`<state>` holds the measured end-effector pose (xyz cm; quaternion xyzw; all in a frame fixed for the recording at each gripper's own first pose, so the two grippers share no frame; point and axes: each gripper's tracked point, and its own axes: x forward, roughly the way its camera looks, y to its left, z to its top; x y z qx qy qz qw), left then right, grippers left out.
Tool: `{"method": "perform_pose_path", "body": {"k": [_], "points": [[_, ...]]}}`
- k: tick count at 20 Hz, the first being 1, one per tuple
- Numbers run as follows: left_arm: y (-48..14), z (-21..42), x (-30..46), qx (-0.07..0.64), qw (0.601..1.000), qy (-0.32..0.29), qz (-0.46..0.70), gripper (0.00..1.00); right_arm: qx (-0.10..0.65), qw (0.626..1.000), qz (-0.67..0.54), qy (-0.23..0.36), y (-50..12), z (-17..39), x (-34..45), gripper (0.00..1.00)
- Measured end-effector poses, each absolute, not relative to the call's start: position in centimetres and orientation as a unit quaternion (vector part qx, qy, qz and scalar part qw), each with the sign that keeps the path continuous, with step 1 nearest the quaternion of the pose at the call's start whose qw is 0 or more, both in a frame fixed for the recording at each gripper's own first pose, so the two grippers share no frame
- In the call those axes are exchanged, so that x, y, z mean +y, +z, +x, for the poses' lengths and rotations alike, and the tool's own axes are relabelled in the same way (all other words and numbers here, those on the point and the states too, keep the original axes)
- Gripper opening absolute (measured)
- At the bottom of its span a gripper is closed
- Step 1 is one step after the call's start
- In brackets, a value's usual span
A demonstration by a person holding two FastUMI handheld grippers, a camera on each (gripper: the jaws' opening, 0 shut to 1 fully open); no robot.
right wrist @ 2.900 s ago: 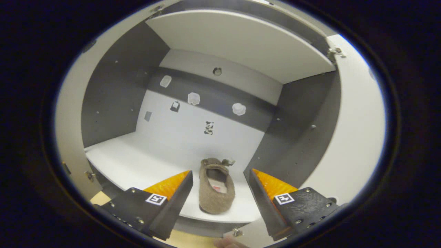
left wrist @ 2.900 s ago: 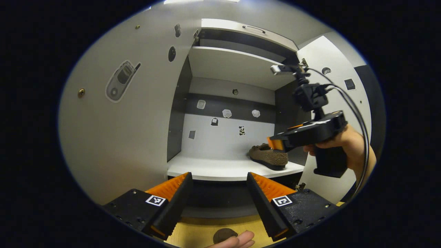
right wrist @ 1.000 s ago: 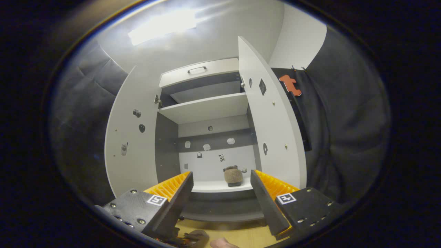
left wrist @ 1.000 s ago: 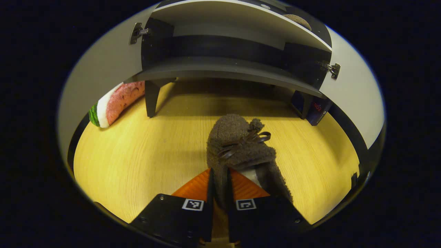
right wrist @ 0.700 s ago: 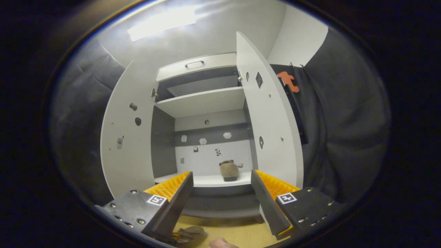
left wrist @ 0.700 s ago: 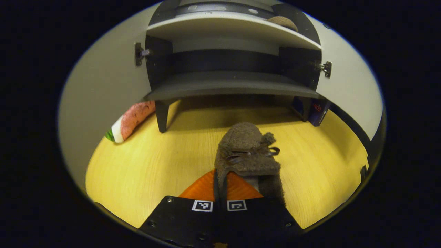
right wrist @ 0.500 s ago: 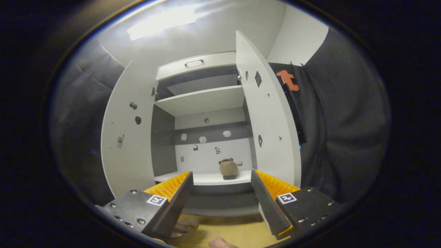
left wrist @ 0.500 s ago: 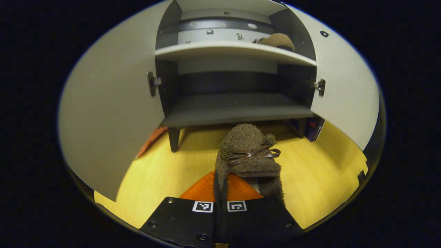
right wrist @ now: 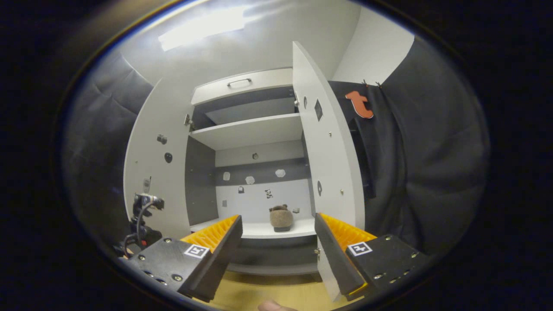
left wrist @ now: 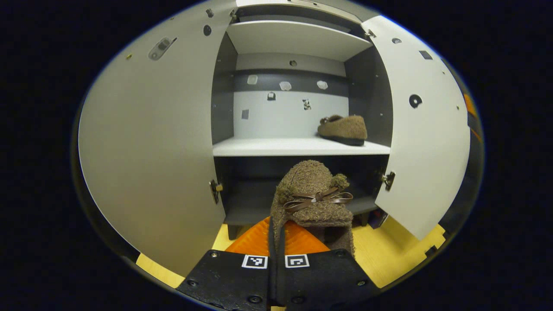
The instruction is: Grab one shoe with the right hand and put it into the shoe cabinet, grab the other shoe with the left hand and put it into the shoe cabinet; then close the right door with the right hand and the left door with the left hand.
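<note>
Left gripper view: left tongs (left wrist: 276,242) clamped on brown shoe (left wrist: 312,196), held below cabinet shelf (left wrist: 298,147); 2nd shoe (left wrist: 343,128) on shelf, right side. Right gripper view: right tongs (right wrist: 276,242) spread apart, w/ nothing between, facing shelf (right wrist: 259,231); doors ajar.

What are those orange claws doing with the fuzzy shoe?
A person is putting a pair of shoes away. The left gripper has its fingers pinched on one fuzzy brown shoe, held up in front of the open cabinet. The other shoe already sits on the white shelf, at its right end. The right gripper is open and holds nothing, back from the cabinet. Both doors are open.
</note>
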<state>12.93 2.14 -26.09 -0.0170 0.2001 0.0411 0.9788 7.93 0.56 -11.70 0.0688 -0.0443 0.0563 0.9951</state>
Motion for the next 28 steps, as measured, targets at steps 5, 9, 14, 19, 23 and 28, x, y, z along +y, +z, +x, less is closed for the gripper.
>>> {"method": "perform_pose_path", "body": {"k": [5, 9, 14, 19, 23, 28], "points": [[-20.2, 17.6, 2.6, 0.157, 0.985, 0.052, -0.041, 0.01, -0.026, 0.997, 0.059, 0.041, -12.0, 10.1, -0.8, 1.0], [-16.2, 22.8, 2.9, 0.12, 0.989, 0.07, -0.044, 0.0, -0.016, 0.998, 0.04, 0.053, -12.7, 10.5, -0.1, 1.0], [-13.9, 30.1, 2.2, 0.097, 0.991, 0.077, -0.045, 0.01, -0.013, 0.998, 0.033, 0.056, -13.1, 10.4, 0.7, 1.0], [-13.5, 35.5, 1.0, 0.081, 0.993, 0.076, -0.046, 0.0, -0.009, 0.997, 0.031, 0.065, -13.4, 10.6, 1.2, 1.0], [-14.6, 38.5, 1.9, 0.084, 0.991, 0.091, -0.046, 0.0, -0.003, 0.997, 0.03, 0.071, -14.0, 10.9, 1.5, 1.0], [-18.1, 40.5, 3.0, 0.115, 0.986, 0.096, -0.071, 0.0, 0.011, 0.997, 0.029, 0.074, -15.1, 11.2, 2.0, 1.0]]}}
